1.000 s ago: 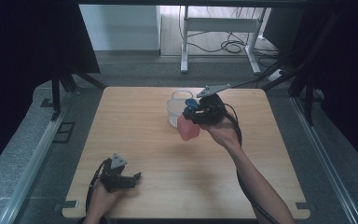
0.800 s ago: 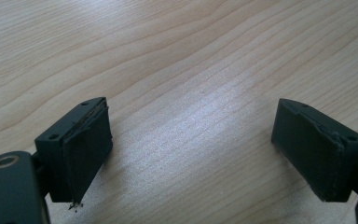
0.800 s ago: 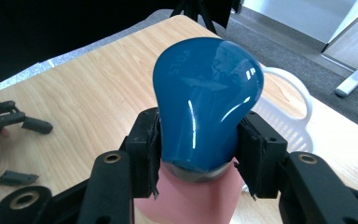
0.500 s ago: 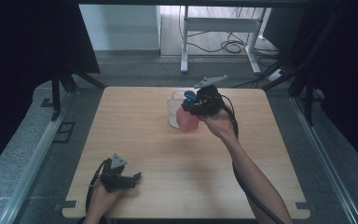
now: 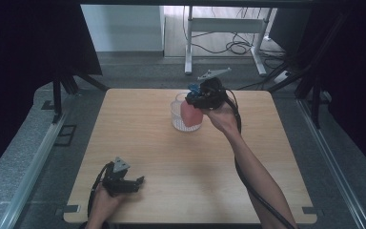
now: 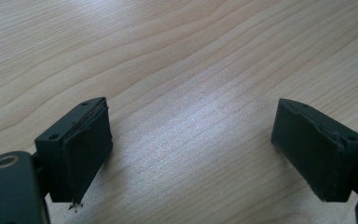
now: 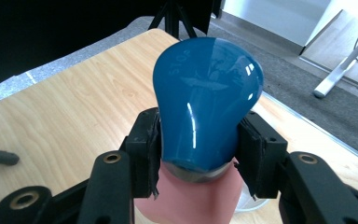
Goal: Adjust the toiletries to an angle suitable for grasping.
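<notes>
My right gripper (image 7: 198,140) is shut on a glossy blue light bulb (image 7: 207,93), jaws clamped on its narrow lower part, glass dome pointing away from the camera. Just below the bulb's metal base is a pink rounded object (image 7: 191,200). In the high view the right gripper (image 5: 196,94) hangs over a clear plastic cup (image 5: 177,119) at the far middle of the table, with the pink object (image 5: 190,114) at the cup. My left gripper (image 5: 136,181) rests near the front left edge. Its jaws stand wide open over bare wood (image 6: 191,149).
The light wooden table (image 5: 147,143) is ringed by grey floor and black curtains. A white desk frame (image 5: 219,28) with cables stands beyond the far edge. The right gripper's cable (image 5: 252,191) trails along the forearm.
The right gripper, still holding the blue bulb, has shifted toward the far side, over the cup. The left gripper has stayed put.
</notes>
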Demonstrator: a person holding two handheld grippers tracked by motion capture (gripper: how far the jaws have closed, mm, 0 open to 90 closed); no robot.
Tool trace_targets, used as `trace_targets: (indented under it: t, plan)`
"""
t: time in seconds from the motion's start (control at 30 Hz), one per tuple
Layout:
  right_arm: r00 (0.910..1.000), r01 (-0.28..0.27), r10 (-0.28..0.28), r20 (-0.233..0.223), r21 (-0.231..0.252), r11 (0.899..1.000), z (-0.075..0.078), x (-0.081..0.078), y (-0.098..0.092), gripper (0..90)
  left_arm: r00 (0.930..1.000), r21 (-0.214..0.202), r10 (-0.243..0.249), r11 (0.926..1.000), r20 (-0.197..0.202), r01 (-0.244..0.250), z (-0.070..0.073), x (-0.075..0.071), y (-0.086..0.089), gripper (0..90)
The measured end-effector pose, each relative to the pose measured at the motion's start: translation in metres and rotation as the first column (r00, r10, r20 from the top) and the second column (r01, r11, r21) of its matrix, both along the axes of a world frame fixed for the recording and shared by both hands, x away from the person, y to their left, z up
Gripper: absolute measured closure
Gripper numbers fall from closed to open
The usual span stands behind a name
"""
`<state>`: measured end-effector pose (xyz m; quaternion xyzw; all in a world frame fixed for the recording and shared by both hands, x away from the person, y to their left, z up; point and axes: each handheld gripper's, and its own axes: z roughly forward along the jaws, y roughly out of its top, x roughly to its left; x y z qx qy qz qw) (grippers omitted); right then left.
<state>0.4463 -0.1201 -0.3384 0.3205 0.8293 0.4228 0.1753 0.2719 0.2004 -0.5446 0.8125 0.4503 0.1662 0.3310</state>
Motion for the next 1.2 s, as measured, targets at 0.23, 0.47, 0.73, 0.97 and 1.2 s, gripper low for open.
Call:
trace_targets:
  t: [0.23, 0.47, 0.73, 0.97, 1.2]
  plan:
    - [0.9998, 0.02, -0.02, 0.006, 0.003, 1.0, 0.004, 0.012, 0.0, 53.2, 1.0, 0.0, 0.0, 1.0, 0.0, 0.0, 0.0, 0.0, 0.0, 11.6]
    - [0.9991, 0.037, -0.037, 0.018, 0.004, 0.999, 0.003, 0.022, 0.003, 53.2, 1.0, 0.0, 0.0, 1.0, 0.0, 0.0, 0.0, 0.0, 0.0, 11.6]
    - [0.998, 0.06, -0.06, 0.022, 0.001, 0.998, -0.002, 0.035, 0.006, 53.2, 1.0, 0.0, 0.0, 1.0, 0.002, 0.0, 0.0, 0.0, 0.0, 11.6]
    - [0.9968, 0.078, -0.078, 0.02, -0.006, 0.997, -0.007, 0.044, 0.009, 53.2, 1.0, 0.0, 0.001, 1.0, 0.002, -0.001, 0.0, 0.0, 0.0, 11.7]
    - [0.9961, 0.085, -0.085, 0.025, -0.016, 0.996, -0.014, 0.049, 0.012, 53.2, 1.0, 0.0, 0.001, 1.0, 0.002, -0.001, 0.0, 0.0, 0.0, 11.7]
